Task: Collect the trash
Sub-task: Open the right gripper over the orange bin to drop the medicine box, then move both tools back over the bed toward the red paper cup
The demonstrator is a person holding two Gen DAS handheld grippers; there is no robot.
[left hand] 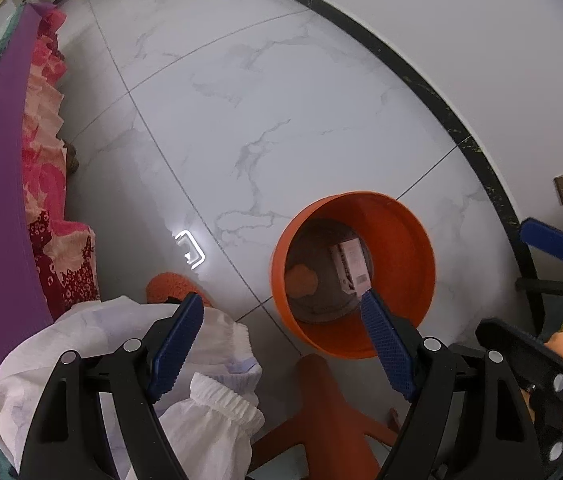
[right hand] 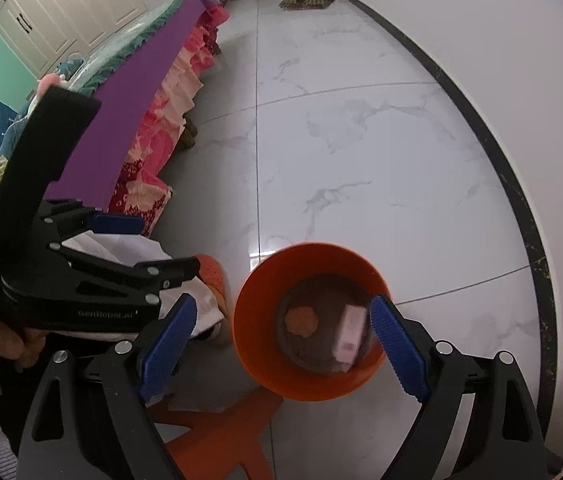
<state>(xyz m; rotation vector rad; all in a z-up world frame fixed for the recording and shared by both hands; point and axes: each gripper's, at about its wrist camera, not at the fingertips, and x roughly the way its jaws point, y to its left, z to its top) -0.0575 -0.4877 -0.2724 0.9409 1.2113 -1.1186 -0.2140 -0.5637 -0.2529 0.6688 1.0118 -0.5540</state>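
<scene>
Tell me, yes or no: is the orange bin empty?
No. The right wrist view shows a small white box and an orange scrap lying on the bottom of the orange bin.

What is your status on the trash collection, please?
Left gripper and right gripper open, empty. Round orange plastic bin holds small white carton and orange scrap. Nothing blocking.

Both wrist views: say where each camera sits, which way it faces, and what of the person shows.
Left wrist: sits on the left gripper, looking steeply down at the orange bin and marble floor; its open blue pads, white-clad legs and the right gripper at the right edge show.
Right wrist: sits on the right gripper, tilted down over the bin; the left gripper and the hand holding it show at left.
Shared: bin with a carton, floor, purple-edged bed, orange stool.
</scene>
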